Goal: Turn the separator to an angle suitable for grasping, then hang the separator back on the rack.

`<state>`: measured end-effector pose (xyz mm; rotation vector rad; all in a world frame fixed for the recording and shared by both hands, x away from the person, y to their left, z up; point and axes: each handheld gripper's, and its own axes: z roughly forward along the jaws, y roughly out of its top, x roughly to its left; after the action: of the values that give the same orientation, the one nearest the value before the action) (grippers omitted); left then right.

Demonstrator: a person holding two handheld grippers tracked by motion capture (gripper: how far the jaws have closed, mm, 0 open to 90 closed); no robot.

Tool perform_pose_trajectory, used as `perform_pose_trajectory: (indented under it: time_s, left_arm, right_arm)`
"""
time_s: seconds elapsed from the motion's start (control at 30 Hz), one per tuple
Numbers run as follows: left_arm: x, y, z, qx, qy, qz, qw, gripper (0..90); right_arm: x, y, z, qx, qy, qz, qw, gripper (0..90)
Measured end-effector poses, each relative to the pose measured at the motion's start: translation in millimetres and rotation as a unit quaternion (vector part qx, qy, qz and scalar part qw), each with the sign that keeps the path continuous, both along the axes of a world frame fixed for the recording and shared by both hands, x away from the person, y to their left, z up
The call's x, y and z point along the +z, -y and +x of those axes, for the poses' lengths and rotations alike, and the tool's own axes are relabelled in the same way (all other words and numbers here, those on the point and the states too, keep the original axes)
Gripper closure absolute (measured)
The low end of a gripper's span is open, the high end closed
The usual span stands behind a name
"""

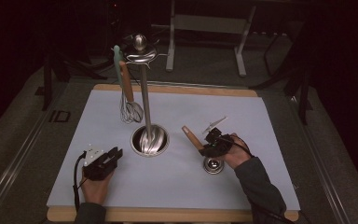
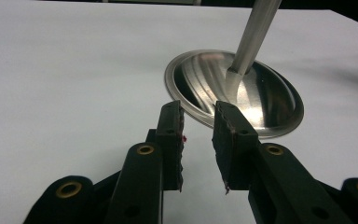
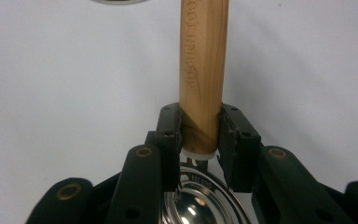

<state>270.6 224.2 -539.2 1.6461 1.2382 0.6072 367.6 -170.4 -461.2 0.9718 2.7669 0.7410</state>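
Note:
A steel utensil stand [image 1: 149,140] with a tall pole stands on the white mat [image 1: 261,121]. From its top ring hangs a whisk [image 1: 130,109] with a wooden handle. My right gripper [image 1: 205,146] is shut on the wooden handle [image 1: 192,136] of a ladle, whose steel bowl [image 1: 213,165] lies below the hand. In the right gripper view the handle [image 3: 203,56] sits clamped between both pads of the right gripper [image 3: 200,121], with the bowl [image 3: 196,205] just behind. My left gripper [image 1: 115,155] rests open and empty left of the stand. The left gripper [image 2: 198,116] points at the stand base [image 2: 261,98].
A mint-green handle [image 1: 117,60] hangs beside the whisk. The mat lies on a wooden board [image 1: 177,88]. Metal frame legs [image 1: 240,51] stand on the dark floor behind the table.

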Motion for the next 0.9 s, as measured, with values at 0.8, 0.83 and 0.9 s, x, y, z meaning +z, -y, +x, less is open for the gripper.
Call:
perform_pose_trajectory:
  time_s: [0.8, 0.83, 0.9]
  left_arm:
    - [0.0, -0.1, -0.1, 0.001, 0.001, 0.0, 1.0, 72.4]
    - [0.0, -0.1, -0.1, 0.001, 0.001, 0.0, 1.0, 72.5]
    - [0.0, 0.0, -0.2, 0.001, 0.001, 0.001, 1.0, 72.4]
  right_arm:
    - [16.3, -4.3, -3.0, 0.023, 0.033, 0.082, 0.9958, 71.1]
    - [16.8, -4.6, -3.2, 0.025, 0.035, 0.086, 0.9953, 71.1]
    - [18.6, -5.4, -3.9, 0.026, 0.038, 0.095, 0.9944, 71.1]
